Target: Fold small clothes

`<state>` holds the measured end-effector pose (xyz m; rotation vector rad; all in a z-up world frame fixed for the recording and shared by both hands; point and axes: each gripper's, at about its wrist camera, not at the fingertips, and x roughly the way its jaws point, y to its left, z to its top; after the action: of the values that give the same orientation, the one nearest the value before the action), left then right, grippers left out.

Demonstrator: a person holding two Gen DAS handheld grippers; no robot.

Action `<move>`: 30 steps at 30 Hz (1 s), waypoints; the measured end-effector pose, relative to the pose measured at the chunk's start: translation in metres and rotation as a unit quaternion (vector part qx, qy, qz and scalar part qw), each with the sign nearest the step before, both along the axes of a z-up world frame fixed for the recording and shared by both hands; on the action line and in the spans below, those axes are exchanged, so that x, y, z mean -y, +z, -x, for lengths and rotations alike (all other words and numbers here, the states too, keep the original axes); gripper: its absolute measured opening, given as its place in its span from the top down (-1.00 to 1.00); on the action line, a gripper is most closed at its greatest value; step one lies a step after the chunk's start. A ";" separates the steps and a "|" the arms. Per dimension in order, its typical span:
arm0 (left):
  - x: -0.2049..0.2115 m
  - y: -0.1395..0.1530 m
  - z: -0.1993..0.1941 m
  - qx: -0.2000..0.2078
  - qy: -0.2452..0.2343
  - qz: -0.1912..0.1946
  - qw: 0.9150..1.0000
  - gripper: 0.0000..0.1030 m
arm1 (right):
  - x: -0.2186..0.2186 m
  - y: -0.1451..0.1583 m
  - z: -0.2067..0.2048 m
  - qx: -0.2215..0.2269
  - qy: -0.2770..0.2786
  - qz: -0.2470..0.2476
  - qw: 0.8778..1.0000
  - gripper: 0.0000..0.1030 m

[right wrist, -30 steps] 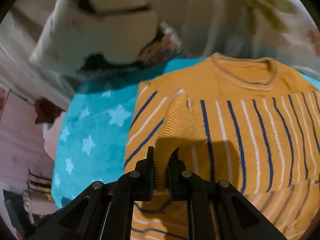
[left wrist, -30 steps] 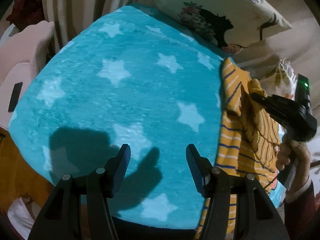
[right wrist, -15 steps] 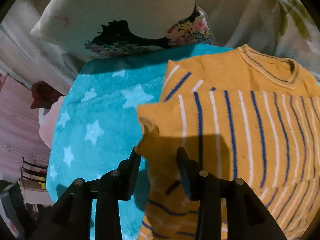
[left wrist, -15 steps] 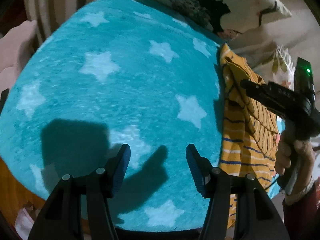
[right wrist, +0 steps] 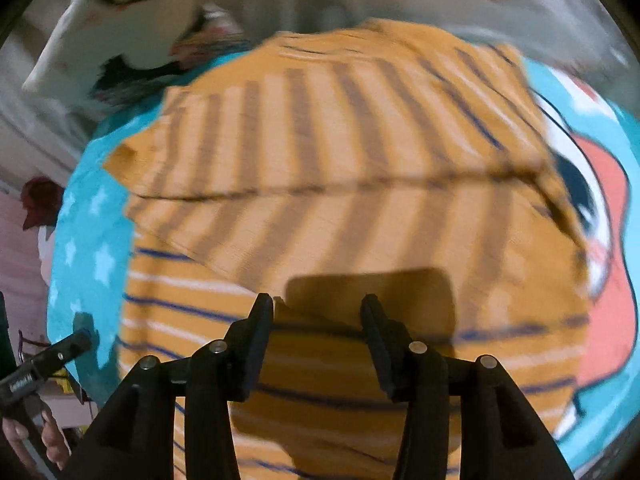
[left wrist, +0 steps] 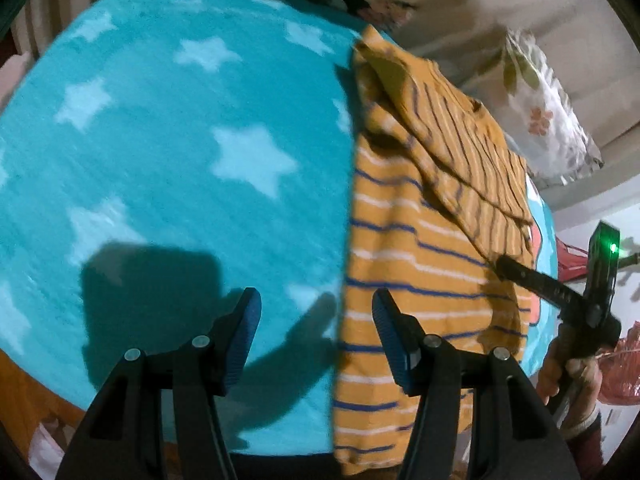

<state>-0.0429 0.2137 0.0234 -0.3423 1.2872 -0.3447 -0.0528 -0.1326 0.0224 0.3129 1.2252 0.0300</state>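
Turquoise star-print blanket [left wrist: 168, 168] spread over a bed, floral pillow [left wrist: 548, 116] and pale bedding behind. Lying flat on the blanket's right portion: small mustard sweater [left wrist: 404, 240] with blue and white stripes, one sleeve [left wrist: 468, 148] already laid diagonally across the chest (motion blur softens the detail in the right wrist view). Soft knit, light, limp, likely to drape and bunch rather than keep a crease; not slippery on the fleecy blanket, so will probably stay where dropped. Best taken by a hem corner or at a cuff, where the ribbing gives something thicker to pinch. Hovering over the sweater's lower body: right hand-held gripper [right wrist: 316, 316], jaws opening, nothing between them. Poised at the sweater's left edge: left hand-held gripper [left wrist: 316, 312], jaws spread and empty, one finger over bare blanket, the other over the stripes. Left edge probably next to be lifted.
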 end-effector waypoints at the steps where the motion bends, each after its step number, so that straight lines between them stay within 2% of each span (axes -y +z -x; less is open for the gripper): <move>1: 0.008 -0.004 0.006 -0.004 -0.001 0.001 1.000 -0.10 | 0.015 -0.002 0.011 -0.001 -0.009 -0.004 1.000 0.03; 4: 0.025 -0.014 0.021 -0.010 0.000 0.005 1.000 -0.10 | 0.058 0.001 0.045 0.004 -0.033 -0.015 0.999 0.03; 8: 0.041 -0.014 0.041 0.021 0.002 -0.016 1.000 -0.10 | 0.107 0.005 0.091 0.024 -0.066 -0.041 0.997 -0.06; 10: 0.042 -0.015 0.051 0.029 0.010 -0.009 1.000 -0.11 | 0.125 0.004 0.110 0.027 -0.083 -0.054 0.995 -0.08; 13: 0.042 -0.018 0.065 0.028 0.026 0.024 0.999 -0.13 | 0.146 -0.008 0.135 0.018 -0.096 -0.084 0.992 -0.12; 16: 0.042 -0.019 0.085 0.039 0.036 0.039 0.998 -0.13 | 0.155 -0.026 0.154 0.003 -0.092 -0.118 0.989 -0.12; 20: 0.046 -0.022 0.110 0.045 0.039 0.057 0.997 -0.14 | 0.152 -0.027 0.169 0.017 -0.068 -0.156 0.985 -0.13; 25: 0.049 -0.025 0.134 0.052 0.053 0.079 0.994 -0.29 | 0.135 -0.038 0.184 0.007 -0.022 -0.239 0.971 -0.13; 30: 0.058 -0.035 0.145 0.034 0.050 0.075 0.995 -0.37 | 0.115 -0.043 0.202 -0.012 0.027 -0.268 0.963 -0.17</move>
<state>-0.1879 0.1555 -0.0116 -0.5166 1.1754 -0.3653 -0.2548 -0.2478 -0.0209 0.7530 1.2350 0.4124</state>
